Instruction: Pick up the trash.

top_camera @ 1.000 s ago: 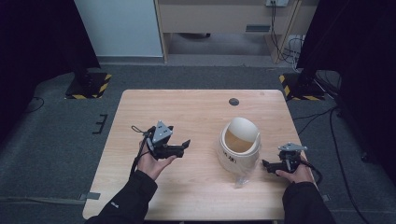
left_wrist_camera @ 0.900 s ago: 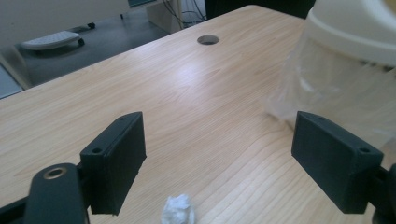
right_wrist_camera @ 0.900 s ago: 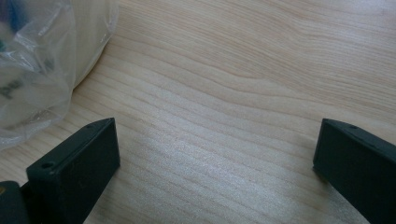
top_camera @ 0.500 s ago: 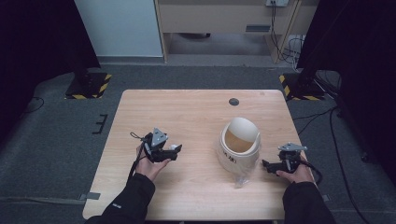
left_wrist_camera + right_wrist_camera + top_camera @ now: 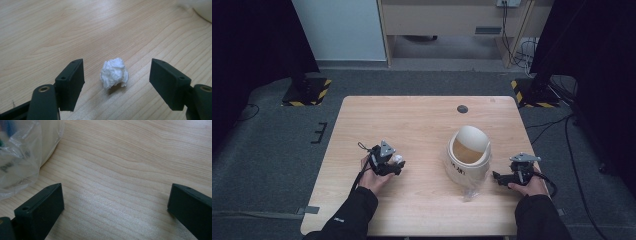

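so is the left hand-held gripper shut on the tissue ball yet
No, open. The left hand-held gripper has been closing, but both jaws stand clear of the tissue ball, table showing in each gap.

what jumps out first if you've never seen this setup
The cream desktop bin with a swing lid stands right of centre on the wooden table, a clear plastic bag spilling out at its base. Left of it lies a small crumpled white paper ball, bracketed by the left hand-held gripper, whose jaws have just been closing but do not yet touch it. The right hand-held gripper rests open beside the bin.
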Demonstrator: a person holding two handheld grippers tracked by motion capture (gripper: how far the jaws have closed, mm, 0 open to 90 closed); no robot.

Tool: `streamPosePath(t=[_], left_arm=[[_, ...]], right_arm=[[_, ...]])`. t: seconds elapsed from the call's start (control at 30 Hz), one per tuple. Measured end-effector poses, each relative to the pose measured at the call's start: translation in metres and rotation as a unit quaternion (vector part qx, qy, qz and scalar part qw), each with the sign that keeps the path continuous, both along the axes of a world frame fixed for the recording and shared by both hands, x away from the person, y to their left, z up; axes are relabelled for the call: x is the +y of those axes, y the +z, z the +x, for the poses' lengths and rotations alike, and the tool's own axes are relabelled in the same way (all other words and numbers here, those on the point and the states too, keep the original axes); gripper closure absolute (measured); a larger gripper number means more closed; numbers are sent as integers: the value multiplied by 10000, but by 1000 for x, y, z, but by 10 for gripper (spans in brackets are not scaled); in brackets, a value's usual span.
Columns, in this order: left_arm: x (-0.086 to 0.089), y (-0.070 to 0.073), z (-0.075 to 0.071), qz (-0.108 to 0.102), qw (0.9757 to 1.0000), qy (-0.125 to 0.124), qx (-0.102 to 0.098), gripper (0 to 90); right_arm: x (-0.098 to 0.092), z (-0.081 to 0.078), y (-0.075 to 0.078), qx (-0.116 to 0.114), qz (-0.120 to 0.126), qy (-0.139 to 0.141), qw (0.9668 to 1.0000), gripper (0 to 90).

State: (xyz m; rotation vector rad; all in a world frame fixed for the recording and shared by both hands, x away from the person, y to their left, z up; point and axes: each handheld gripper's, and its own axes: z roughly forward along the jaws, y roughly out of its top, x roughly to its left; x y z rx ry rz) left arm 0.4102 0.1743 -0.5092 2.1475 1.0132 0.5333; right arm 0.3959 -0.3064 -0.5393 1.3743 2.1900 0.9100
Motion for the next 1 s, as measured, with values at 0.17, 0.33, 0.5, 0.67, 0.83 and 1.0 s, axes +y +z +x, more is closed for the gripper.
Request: streamPosePath(t=[0.17, 0.33, 0.5, 0.67, 0.83, 1.0], left_arm=[[4, -3, 4, -24, 9999, 64, 105, 319], [5, -5, 6, -98, 9997, 86, 205, 372], [4, -7, 8, -103, 9996, 52, 273, 447], [2, -8, 8, -95, 9994, 12, 324, 504], [1, -10, 10, -39, 9993, -26, 384, 551], [0, -9, 11, -110, 9990, -55, 421, 622]], right_arm=[[0, 0, 0, -6, -1, 10, 10000, 8], [0, 0, 0, -6, 0, 26, 10000, 8], [0, 0, 0, -3, -2, 30, 10000, 7], [0, 0, 0, 0, -3, 33, 10000, 8], [0, 0, 0, -3, -8, 49, 10000, 8], [0, 0, 0, -6, -6, 55, 10000, 8]])
